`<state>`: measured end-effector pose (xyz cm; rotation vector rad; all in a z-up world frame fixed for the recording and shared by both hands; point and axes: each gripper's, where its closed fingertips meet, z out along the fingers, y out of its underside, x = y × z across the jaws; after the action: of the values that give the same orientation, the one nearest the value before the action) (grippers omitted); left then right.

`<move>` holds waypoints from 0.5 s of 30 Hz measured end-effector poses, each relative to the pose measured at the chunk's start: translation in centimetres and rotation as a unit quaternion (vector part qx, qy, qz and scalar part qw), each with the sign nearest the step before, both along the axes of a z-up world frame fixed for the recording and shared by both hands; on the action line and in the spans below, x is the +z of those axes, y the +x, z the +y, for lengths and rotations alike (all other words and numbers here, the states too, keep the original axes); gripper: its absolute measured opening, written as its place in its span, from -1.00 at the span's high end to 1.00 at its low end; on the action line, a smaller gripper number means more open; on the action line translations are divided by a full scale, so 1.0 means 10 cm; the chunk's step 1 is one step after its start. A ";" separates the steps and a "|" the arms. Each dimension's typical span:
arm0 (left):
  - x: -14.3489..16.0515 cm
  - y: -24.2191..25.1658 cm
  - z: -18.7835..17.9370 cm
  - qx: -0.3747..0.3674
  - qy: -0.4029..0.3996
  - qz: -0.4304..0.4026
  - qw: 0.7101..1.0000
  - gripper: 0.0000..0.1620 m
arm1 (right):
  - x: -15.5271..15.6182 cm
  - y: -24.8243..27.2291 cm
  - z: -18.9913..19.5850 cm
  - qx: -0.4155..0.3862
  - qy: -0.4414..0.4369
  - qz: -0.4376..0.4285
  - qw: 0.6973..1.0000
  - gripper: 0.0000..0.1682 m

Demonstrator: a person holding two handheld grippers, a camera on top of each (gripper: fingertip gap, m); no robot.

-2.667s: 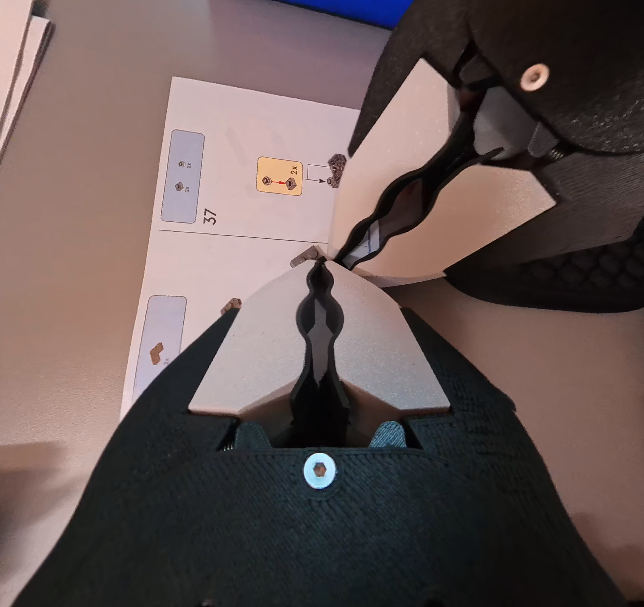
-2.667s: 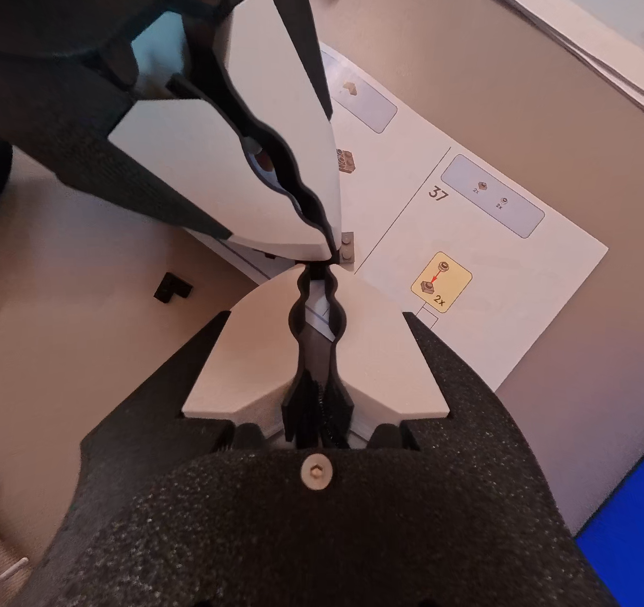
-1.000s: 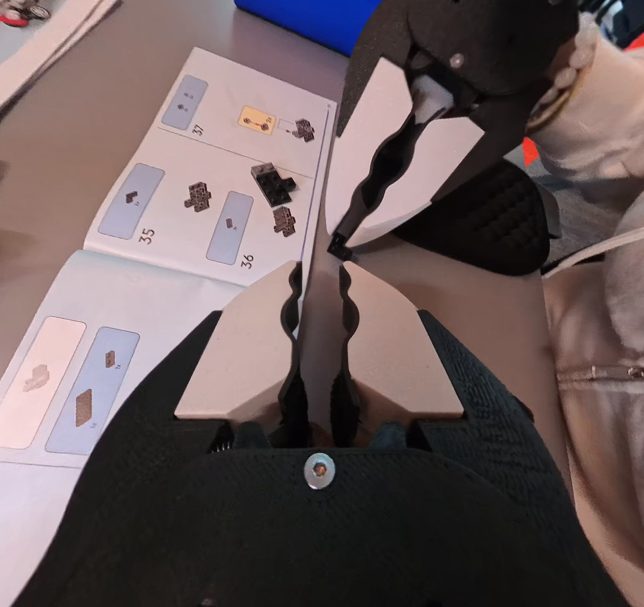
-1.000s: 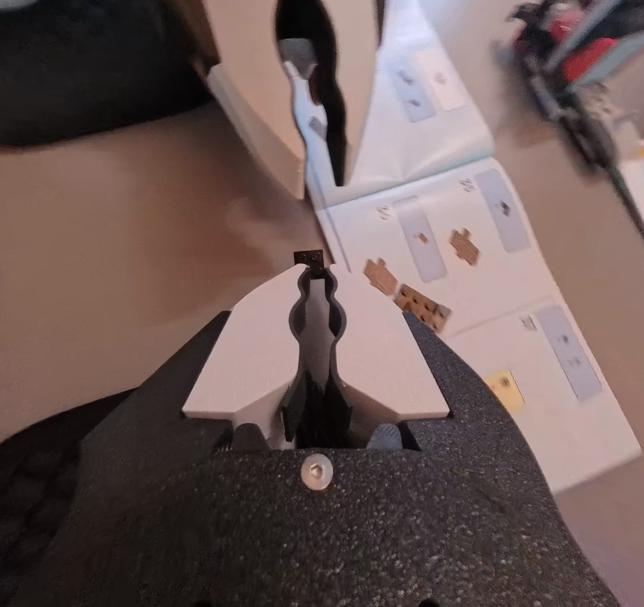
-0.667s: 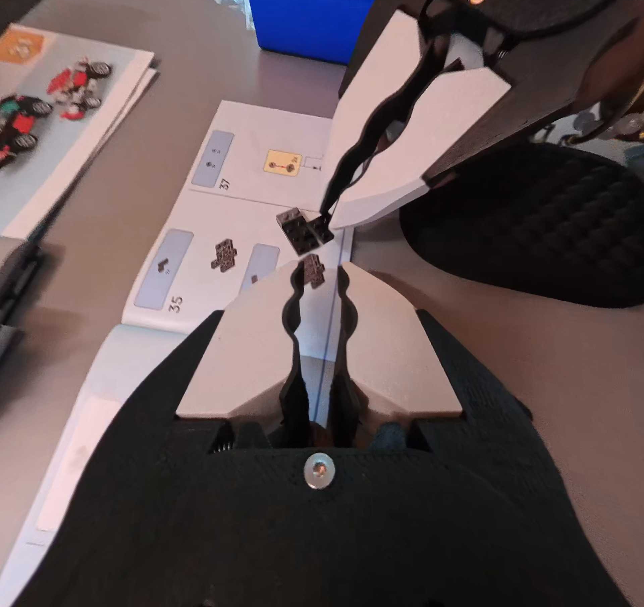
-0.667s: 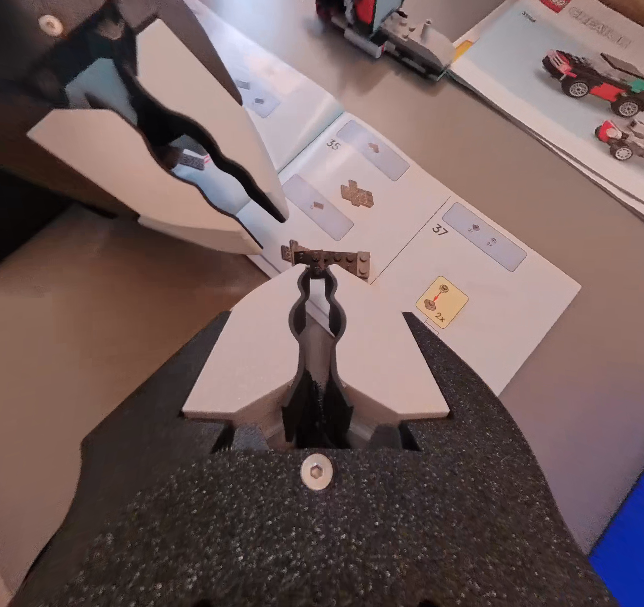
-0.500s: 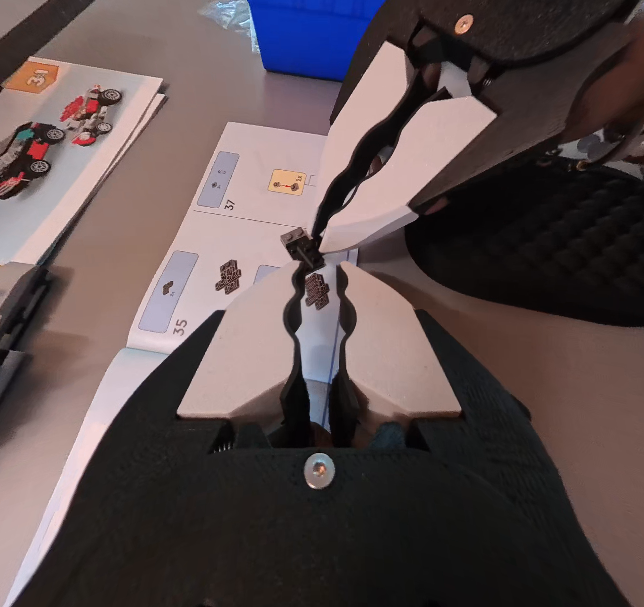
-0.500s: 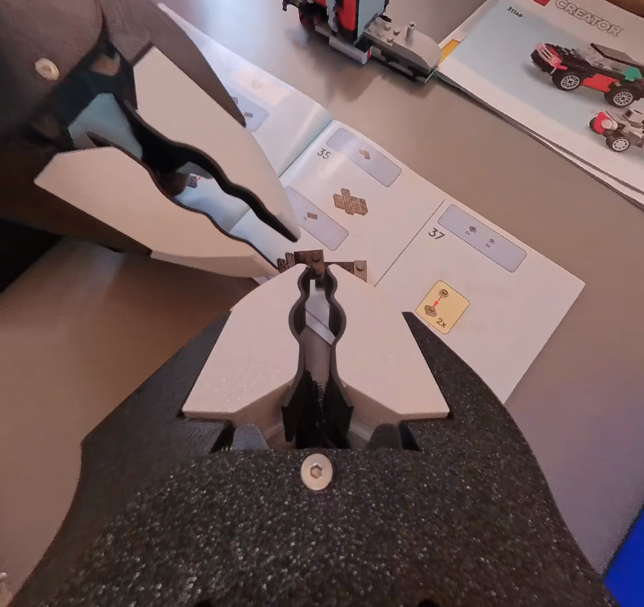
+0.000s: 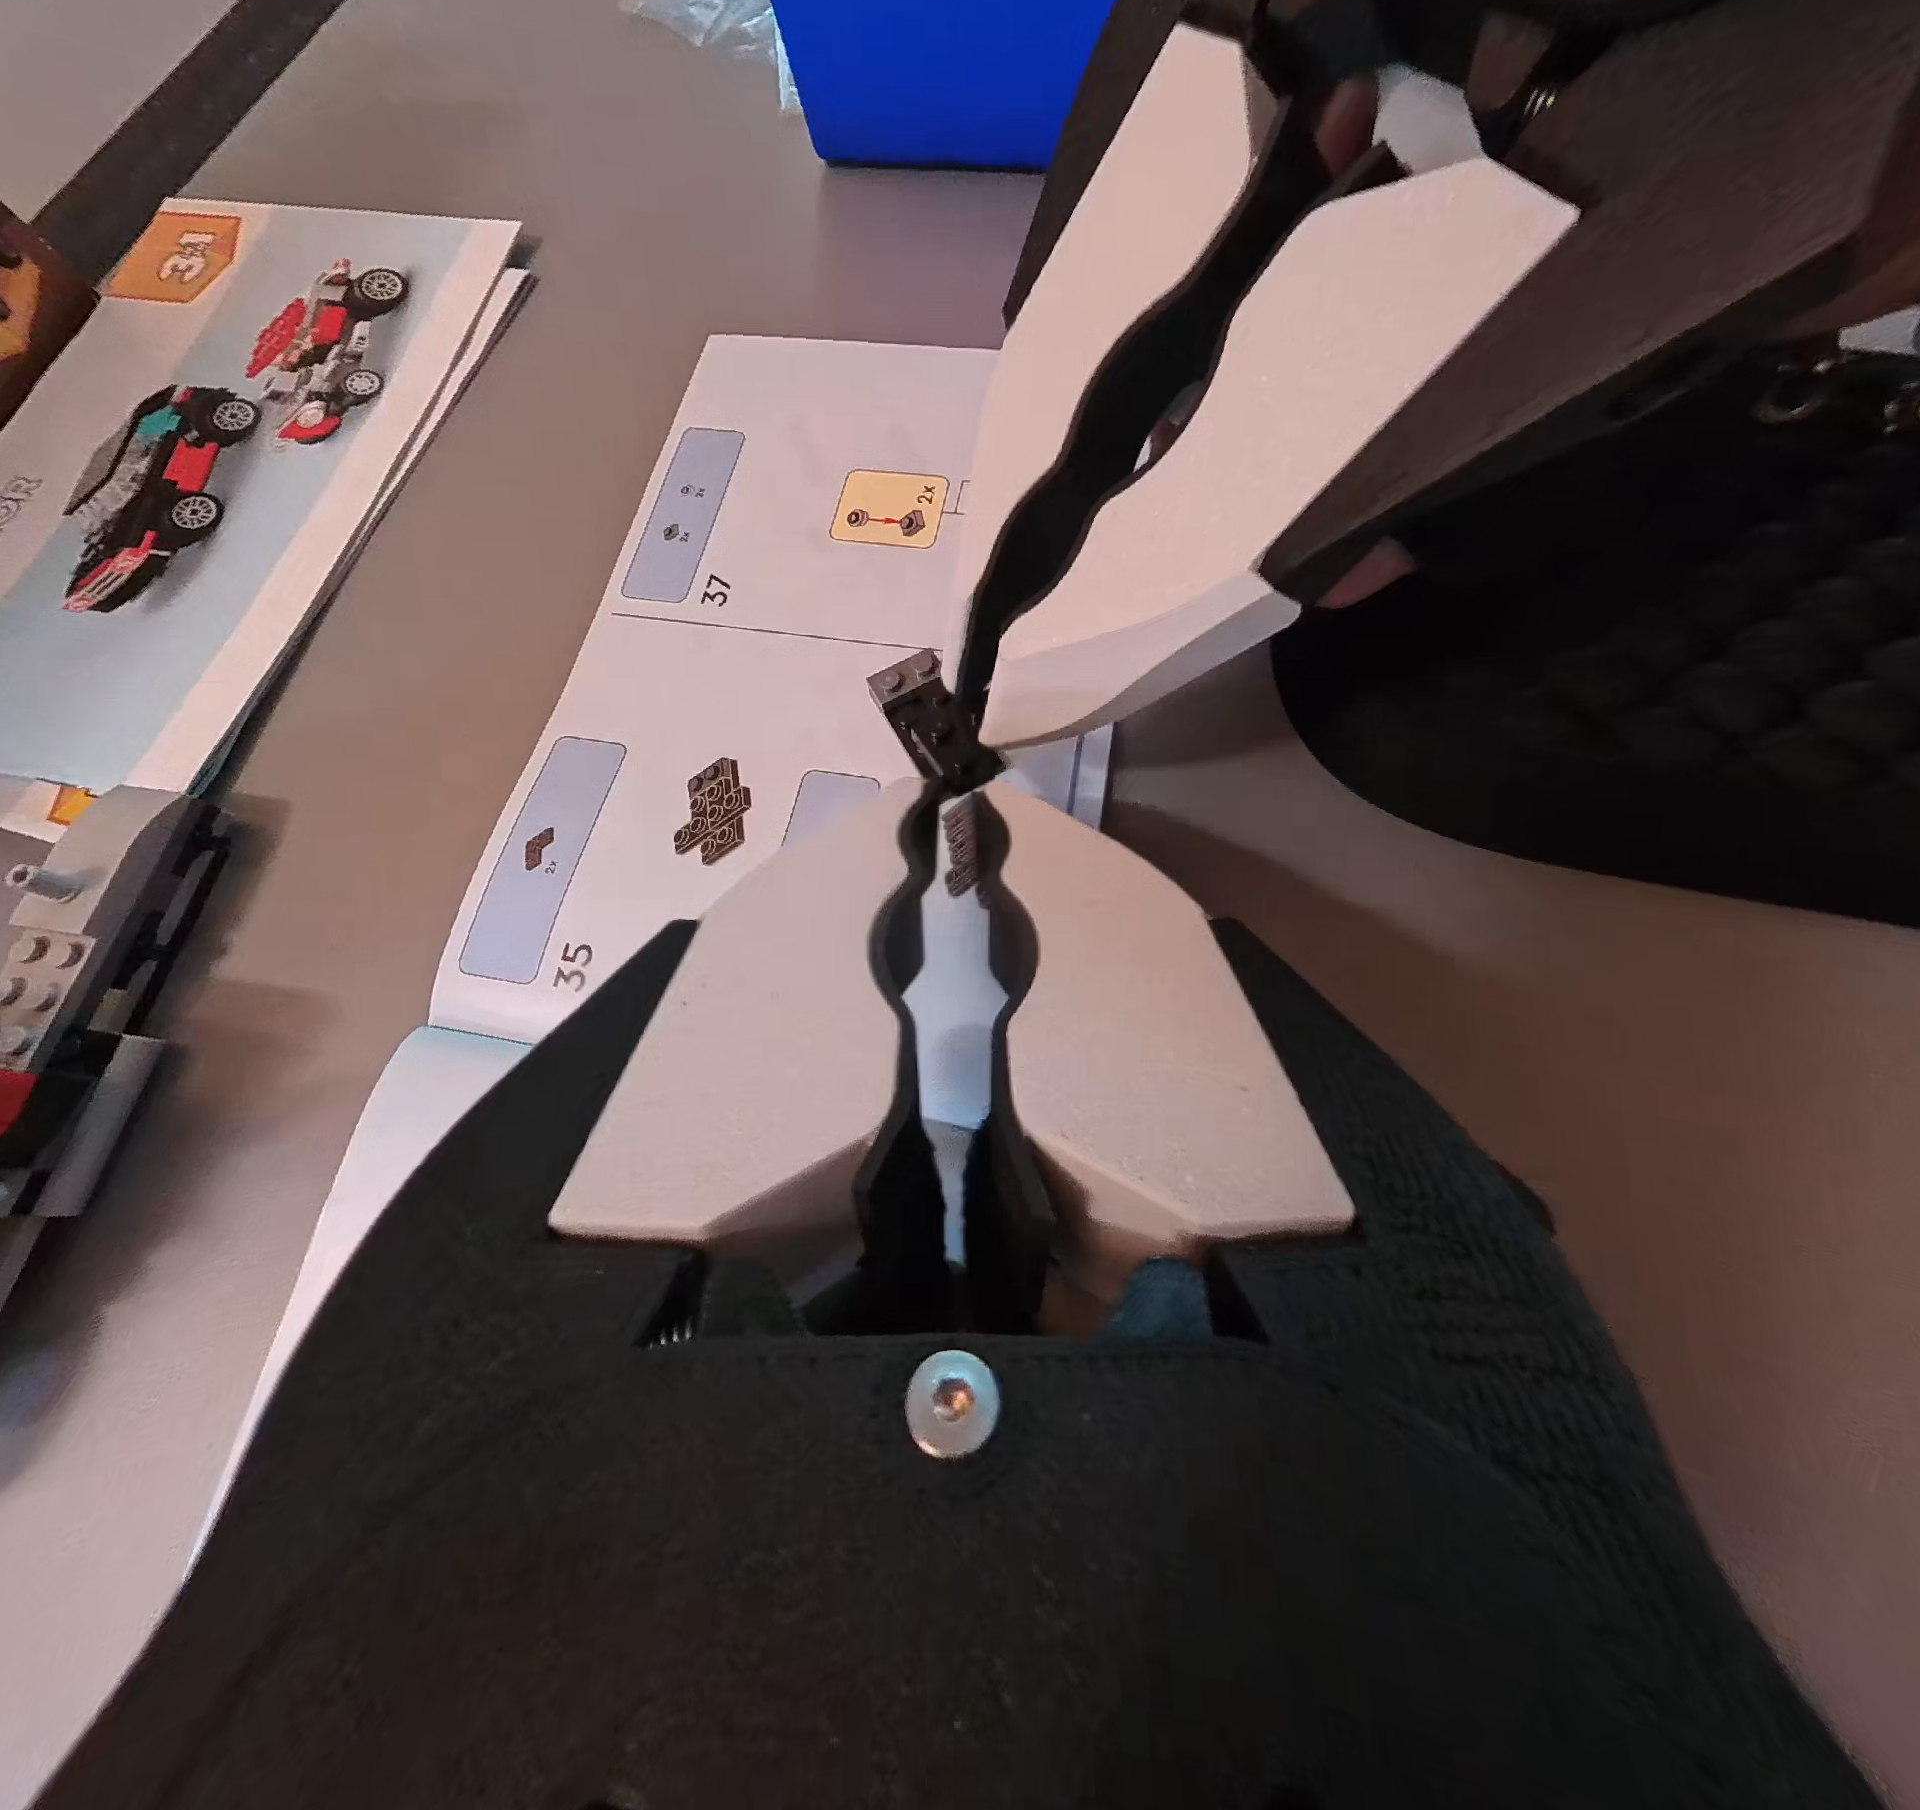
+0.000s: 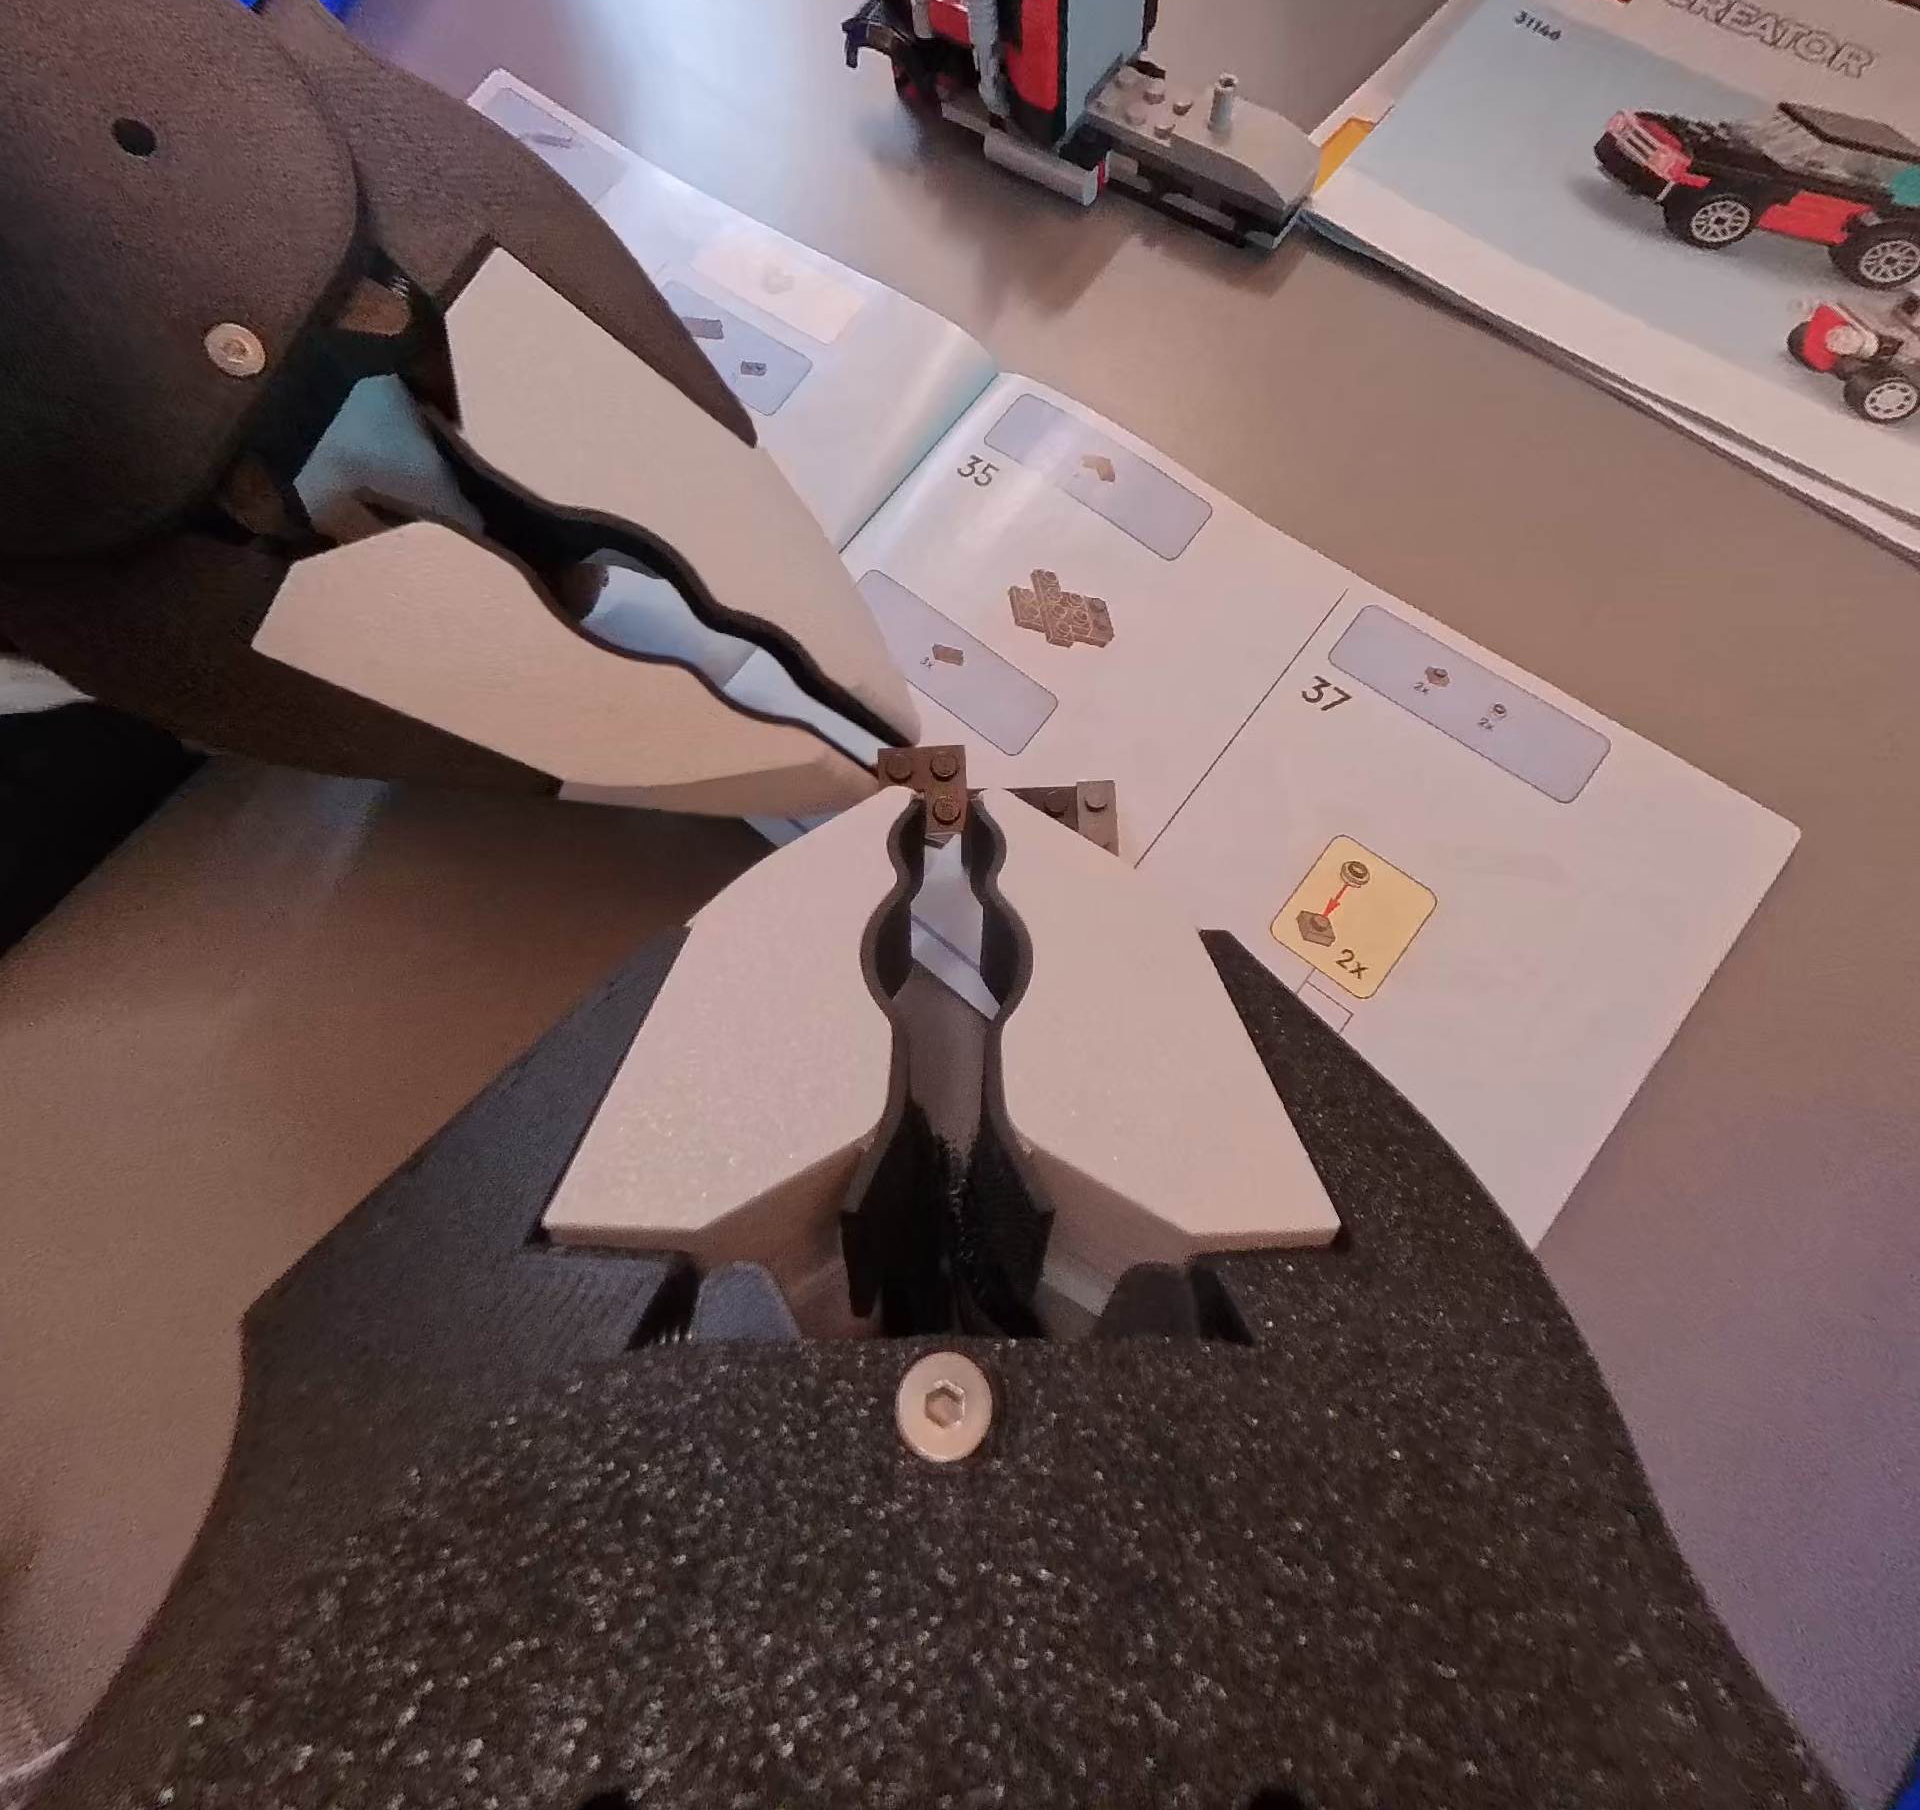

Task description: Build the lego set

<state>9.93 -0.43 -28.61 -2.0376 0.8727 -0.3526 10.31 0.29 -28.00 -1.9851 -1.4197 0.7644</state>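
Nearest us, our left gripper (image 9: 961, 789) and right gripper (image 10: 945, 804) meet tip to tip above the open instruction booklet (image 10: 1455, 825). Both are clenched on the small dark plate assembly (image 10: 928, 773): the right grasps one studded end, the left pinches the other end, and the piece hangs in the air between them, clear of the page. Beyond the booklet on the grey table (image 10: 1351, 389) we see the half-built red and black vehicle (image 10: 1049, 46), with closed manuals (image 10: 1662, 150) beside it. Farthest off stands a blue bin (image 9: 914, 25).
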 end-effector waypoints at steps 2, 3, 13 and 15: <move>0.00 0.02 0.00 0.001 -0.002 0.000 1.000 0.82 | 0.00 -0.01 -0.01 -0.001 -0.001 0.004 1.000 0.91; 0.00 0.02 0.00 0.000 -0.003 0.000 1.000 0.81 | 0.01 -0.02 -0.02 0.001 -0.003 0.008 1.000 0.90; 0.03 -0.11 0.05 0.008 0.008 0.003 1.000 0.89 | 0.07 0.24 0.03 0.004 0.003 0.004 1.000 0.83; 0.04 -0.10 0.09 -0.006 0.008 0.001 1.000 0.89 | 0.03 0.33 0.07 0.002 -0.001 -0.007 1.000 0.82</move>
<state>8.90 0.50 -28.23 -2.0181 0.8859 -0.3492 13.58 1.02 -27.71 -1.9944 -1.4314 0.7557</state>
